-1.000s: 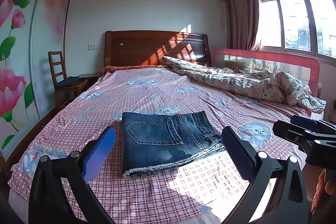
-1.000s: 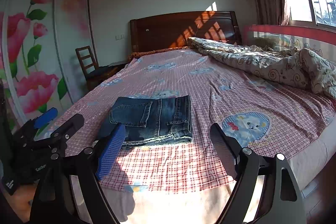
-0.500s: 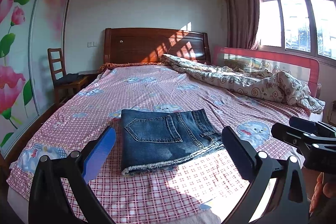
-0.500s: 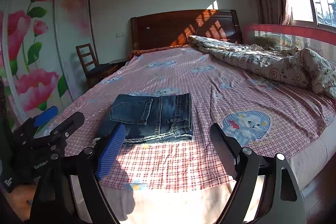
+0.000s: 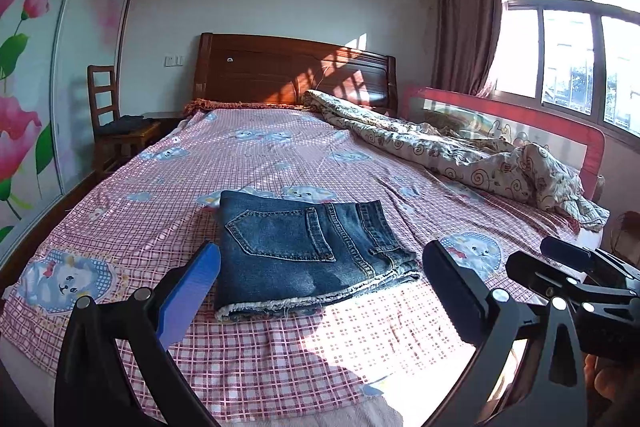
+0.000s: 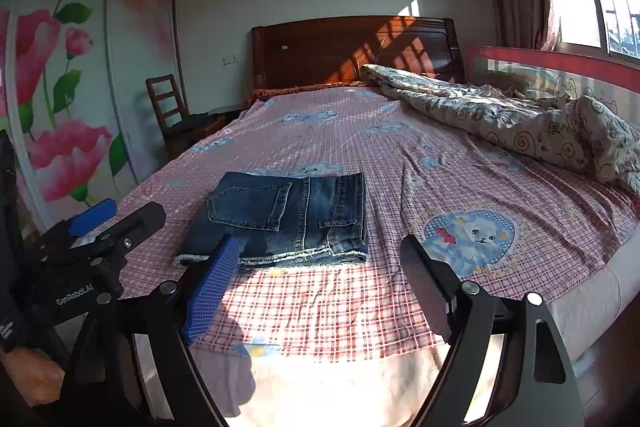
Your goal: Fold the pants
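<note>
Denim: dark blue folded jeans (image 5: 308, 251), compact rectangle, frayed hem toward the lower edge; centre of both views, flat on the bed, apparently folded already.
Bedding: pink checked cotton sheet (image 5: 280, 351) under the jeans; sunlit strip lower centre, likely chosen as a broad flat folding surface.
Left gripper (image 5: 320, 291): jaws apart, empty, short of the hem.
Right gripper (image 6: 316, 291): jaws wide apart, nothing between, clear of the denim.
Quilt: cream patterned quilt (image 5: 460, 155), bunched at right, apparently pushed aside for room.
</note>
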`<control>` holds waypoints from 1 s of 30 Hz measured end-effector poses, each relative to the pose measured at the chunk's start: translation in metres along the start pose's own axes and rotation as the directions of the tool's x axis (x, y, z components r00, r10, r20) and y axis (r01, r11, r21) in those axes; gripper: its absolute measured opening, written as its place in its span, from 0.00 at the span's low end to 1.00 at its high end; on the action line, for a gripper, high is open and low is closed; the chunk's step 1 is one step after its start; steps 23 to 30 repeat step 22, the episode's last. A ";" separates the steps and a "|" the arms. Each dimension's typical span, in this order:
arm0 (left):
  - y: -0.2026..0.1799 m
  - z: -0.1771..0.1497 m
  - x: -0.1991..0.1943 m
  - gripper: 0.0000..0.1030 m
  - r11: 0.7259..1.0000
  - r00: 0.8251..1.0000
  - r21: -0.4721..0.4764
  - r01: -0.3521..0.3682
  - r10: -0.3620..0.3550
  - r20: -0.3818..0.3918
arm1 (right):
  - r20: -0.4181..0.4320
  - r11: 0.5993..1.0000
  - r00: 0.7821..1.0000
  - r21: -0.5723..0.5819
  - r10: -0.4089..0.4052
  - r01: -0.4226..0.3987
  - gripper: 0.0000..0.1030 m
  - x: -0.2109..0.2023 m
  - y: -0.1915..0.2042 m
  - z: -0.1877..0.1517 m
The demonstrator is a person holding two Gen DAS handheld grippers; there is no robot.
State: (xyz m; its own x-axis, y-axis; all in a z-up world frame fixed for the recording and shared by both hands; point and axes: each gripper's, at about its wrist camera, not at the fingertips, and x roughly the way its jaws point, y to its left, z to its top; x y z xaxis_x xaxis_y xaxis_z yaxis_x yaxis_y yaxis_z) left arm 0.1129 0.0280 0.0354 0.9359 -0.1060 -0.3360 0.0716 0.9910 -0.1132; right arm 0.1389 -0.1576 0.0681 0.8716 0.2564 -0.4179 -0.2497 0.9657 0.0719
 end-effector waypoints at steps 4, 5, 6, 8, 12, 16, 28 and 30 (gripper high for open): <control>-0.001 0.001 -0.001 0.98 1.000 1.000 -0.007 0.016 -0.016 0.007 | -0.005 1.000 1.000 0.000 0.001 -0.001 0.79 0.001 0.000 0.000; -0.002 0.001 -0.001 0.98 1.000 1.000 -0.004 0.009 -0.009 0.010 | -0.004 1.000 1.000 -0.002 0.001 -0.001 0.79 0.000 0.000 0.000; -0.002 0.001 -0.001 0.98 1.000 1.000 -0.001 0.003 -0.003 0.012 | -0.006 1.000 1.000 -0.002 0.002 -0.002 0.79 0.001 0.000 0.000; -0.003 0.002 -0.002 0.98 1.000 1.000 0.007 -0.002 0.002 0.020 | -0.006 1.000 1.000 0.001 0.000 0.000 0.79 0.001 0.000 -0.001; -0.005 0.002 -0.001 0.98 1.000 1.000 0.021 -0.004 0.004 0.015 | -0.005 1.000 1.000 0.005 0.002 -0.002 0.79 0.001 -0.002 0.000; -0.001 0.002 0.004 0.98 1.000 1.000 -0.002 -0.026 0.026 -0.009 | -0.002 1.000 1.000 0.006 0.001 -0.001 0.79 0.001 -0.002 0.000; 0.003 0.001 0.007 0.98 1.000 0.999 -0.002 -0.030 0.030 -0.037 | -0.007 1.000 1.000 0.012 0.001 -0.001 0.79 0.002 -0.003 0.000; 0.003 0.001 0.007 0.98 1.000 0.999 -0.002 -0.030 0.030 -0.037 | -0.007 1.000 1.000 0.012 0.001 -0.001 0.79 0.002 -0.003 0.000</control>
